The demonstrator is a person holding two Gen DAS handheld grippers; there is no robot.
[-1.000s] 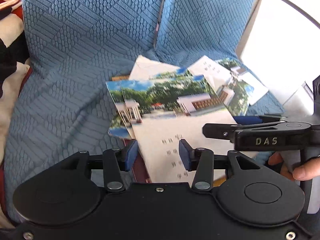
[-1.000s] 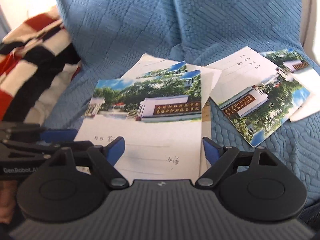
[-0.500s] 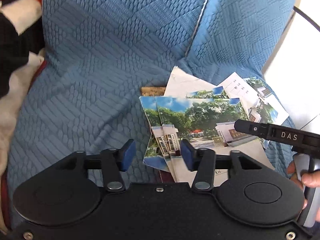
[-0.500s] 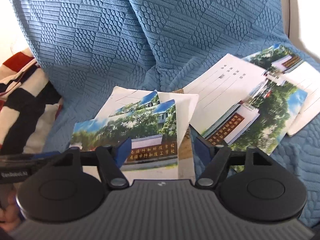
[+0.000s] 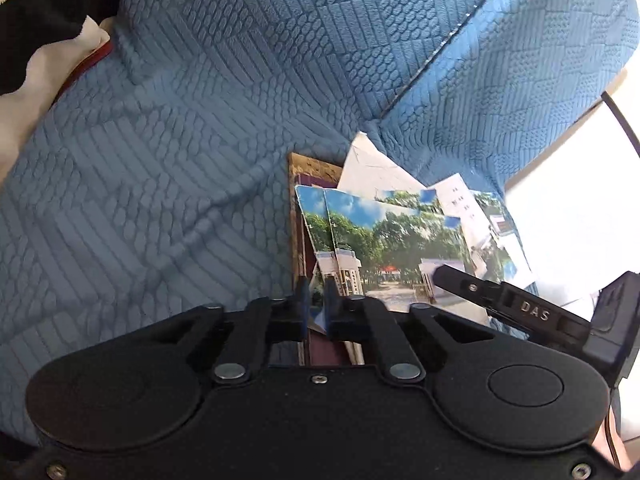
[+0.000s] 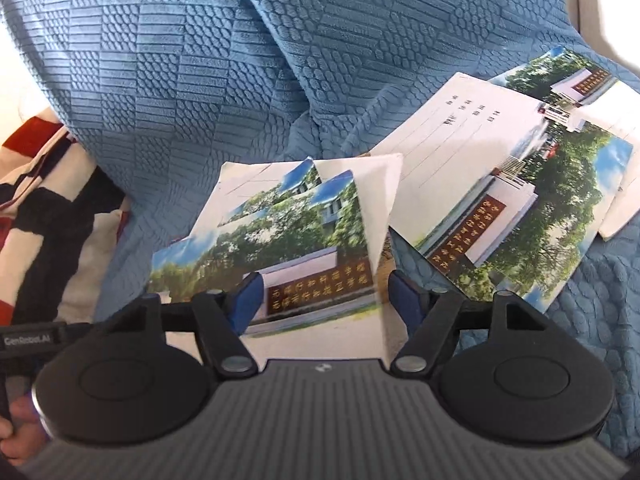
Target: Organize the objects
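Observation:
A stack of photo-cover booklets (image 5: 384,240) lies on a blue textured sofa cover (image 5: 180,160); the stack also shows in the right wrist view (image 6: 304,256). My left gripper (image 5: 316,304) is shut on the left edge of the stack's booklets. My right gripper (image 6: 320,300) is open, its blue pads either side of the top booklet, just above it. Further booklets (image 6: 500,184) lie spread to the right on the sofa. A brown book (image 5: 304,176) sticks out under the stack.
A red, white and black striped blanket (image 6: 44,216) lies at the left of the sofa. The sofa's back cushions (image 6: 280,40) rise behind the booklets. A bright white surface (image 5: 580,208) lies beyond the sofa's right edge.
My left gripper has moved left to the stack's edge and closed on the booklets. My right gripper has drawn closer over the top booklet and stays open.

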